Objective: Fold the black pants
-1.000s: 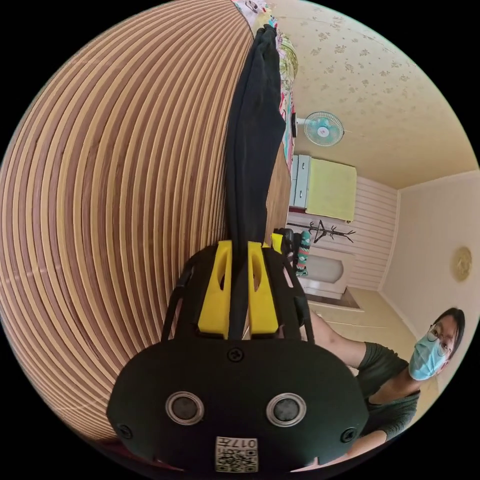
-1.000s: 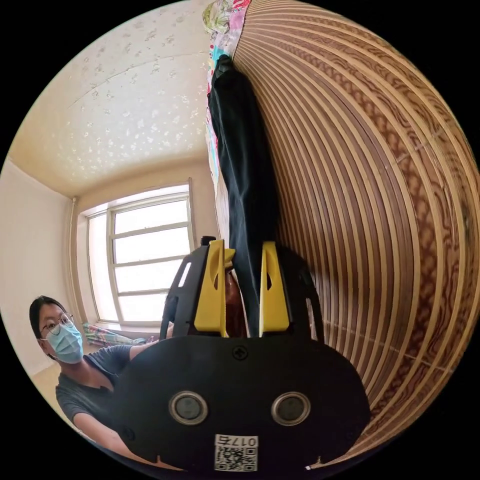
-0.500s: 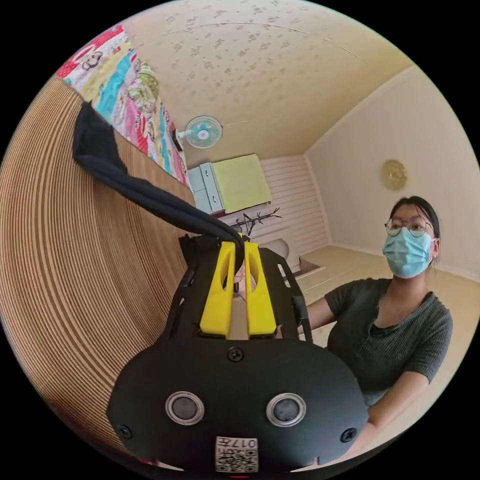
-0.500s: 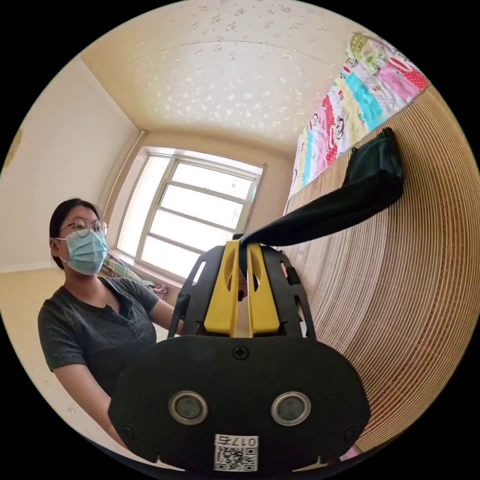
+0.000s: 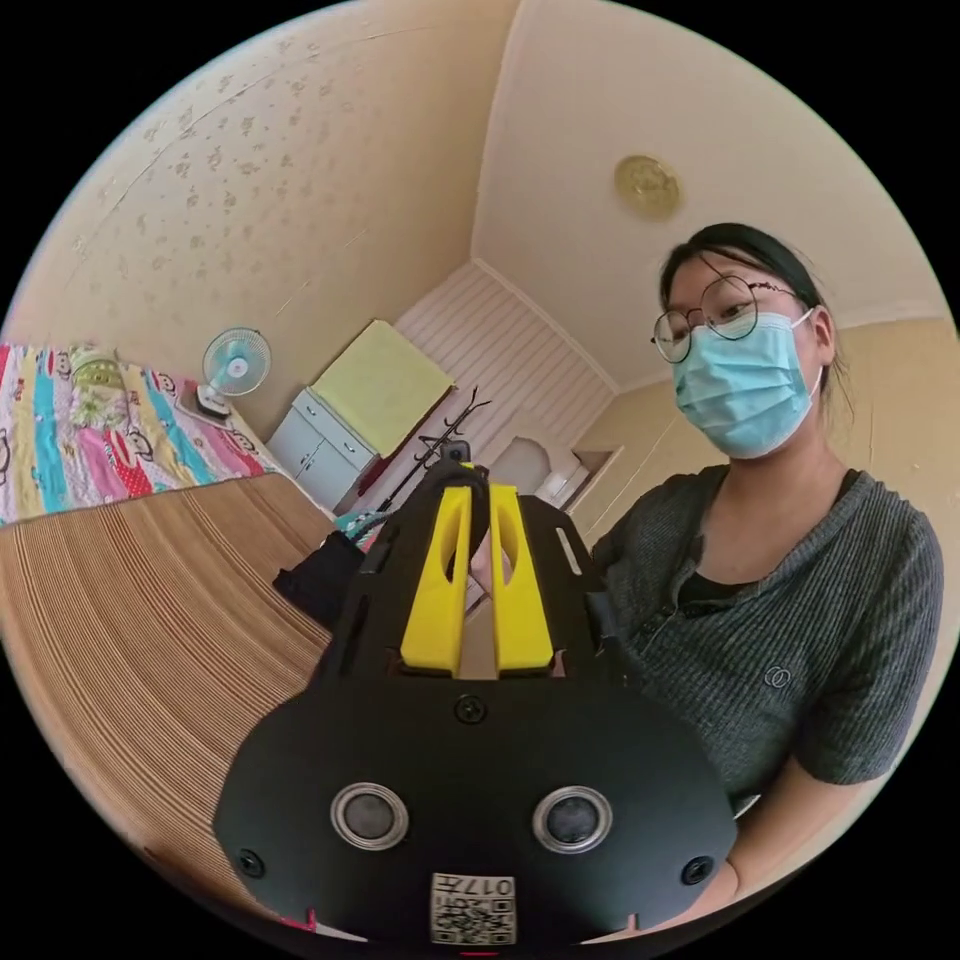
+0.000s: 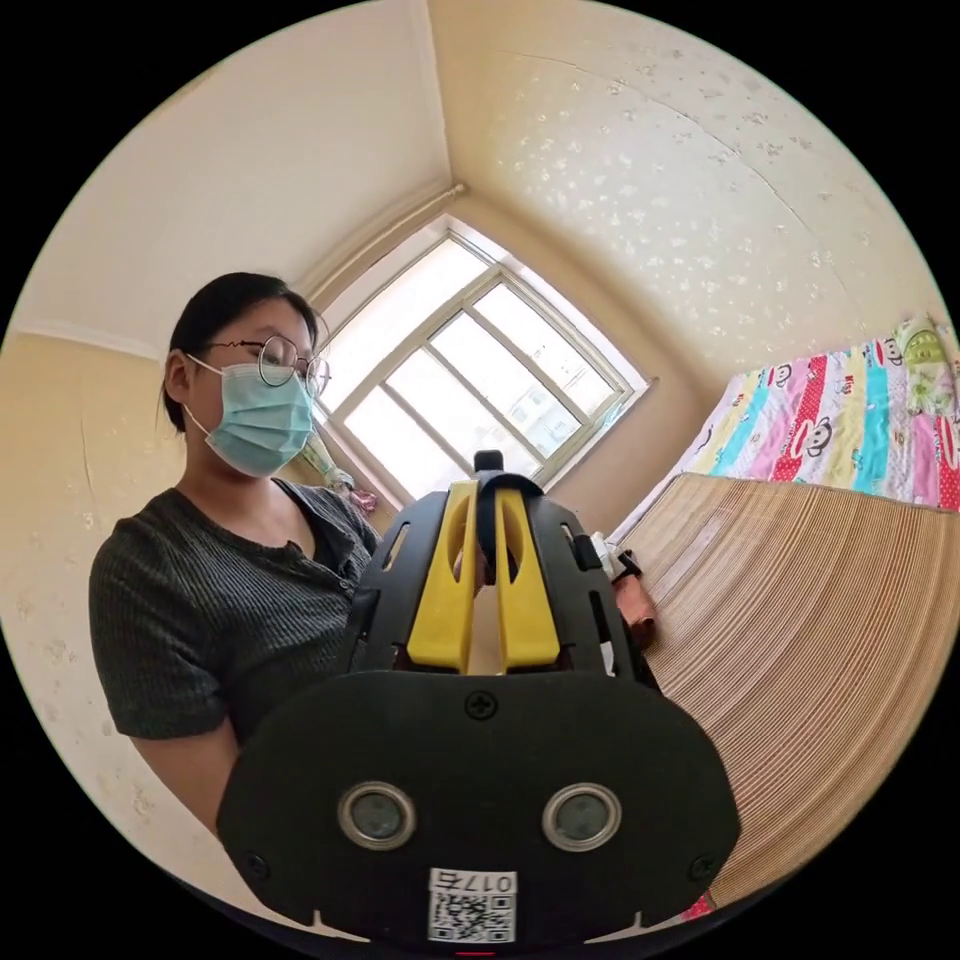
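In the left gripper view, the left gripper (image 5: 478,492), a black frame with two yellow jaws, points up toward the person in a dark grey ribbed top (image 5: 780,640), who stands close behind it. Its jaws stand narrowly apart, and a strip of the black pants (image 5: 478,515) runs between their tips, pinched there. More black cloth lies bunched just beside the gripper's frame, on the striped brown bamboo mat (image 5: 140,620) that covers the bed. Beyond the mat lies a bright patchwork quilt with cartoon figures (image 5: 90,430). Farther off stand a small pale blue fan (image 5: 235,363), a white cabinet draped with a yellow-green cloth (image 5: 370,395) and a dark branching coat stand (image 5: 440,445). A round gold ornament (image 5: 647,186) hangs on the cream wall.

In the right gripper view, the right gripper (image 6: 488,492), of the same black and yellow make, is also raised, its jaws close together and clamped on a fold of the black pants, which shows as a dark band between the tips. The person stands near it, in front of a large white-framed window (image 6: 470,380). The bamboo mat and the patchwork quilt stretch away on the far side of the gripper.
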A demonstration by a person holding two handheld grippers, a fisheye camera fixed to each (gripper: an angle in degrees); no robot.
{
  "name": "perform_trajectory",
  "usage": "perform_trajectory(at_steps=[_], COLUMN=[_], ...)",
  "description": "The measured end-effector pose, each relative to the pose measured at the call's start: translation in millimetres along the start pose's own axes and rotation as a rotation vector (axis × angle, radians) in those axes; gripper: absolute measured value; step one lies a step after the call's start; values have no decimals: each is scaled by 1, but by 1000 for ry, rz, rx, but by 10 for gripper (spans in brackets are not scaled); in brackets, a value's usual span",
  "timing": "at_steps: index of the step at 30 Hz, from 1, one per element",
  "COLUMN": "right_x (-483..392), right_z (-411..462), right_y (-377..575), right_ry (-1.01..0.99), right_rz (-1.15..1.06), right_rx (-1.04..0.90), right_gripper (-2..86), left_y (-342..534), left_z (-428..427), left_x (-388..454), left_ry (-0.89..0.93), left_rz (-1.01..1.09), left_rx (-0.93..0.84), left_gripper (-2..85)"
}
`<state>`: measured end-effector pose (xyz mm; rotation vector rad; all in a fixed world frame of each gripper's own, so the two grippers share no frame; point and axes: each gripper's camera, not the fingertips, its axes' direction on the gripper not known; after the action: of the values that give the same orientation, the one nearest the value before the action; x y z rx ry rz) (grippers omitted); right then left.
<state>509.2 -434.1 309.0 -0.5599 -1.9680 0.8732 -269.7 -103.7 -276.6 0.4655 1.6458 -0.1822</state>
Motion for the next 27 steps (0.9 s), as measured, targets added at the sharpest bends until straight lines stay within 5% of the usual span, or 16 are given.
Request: perform_trajectory(at_steps=[3,12,16,24,27], right_x=[10,251,337,381,387], right_z=[9,77,106,127,124], right_y=[-14,-24,42,249,286], right_ry=[150,484,516,489,474], right_rz=[38,329,558,991,1095], right_rx=[-39,-285,-366,-469,-560], right_gripper=[18,21,26,58,85], left_y=[0,52,141,347,365], left_z=[7,35,44,53,24], left_x=[-37,-270,-363,-400,-408], left_ry=[-156,-505,-547,-579,-541], left_rz=[-135,-477,-691,-1147,-1209], left_rx=[-9,-177,-261,-379,-260], left_gripper=[28,36,38,90,136])
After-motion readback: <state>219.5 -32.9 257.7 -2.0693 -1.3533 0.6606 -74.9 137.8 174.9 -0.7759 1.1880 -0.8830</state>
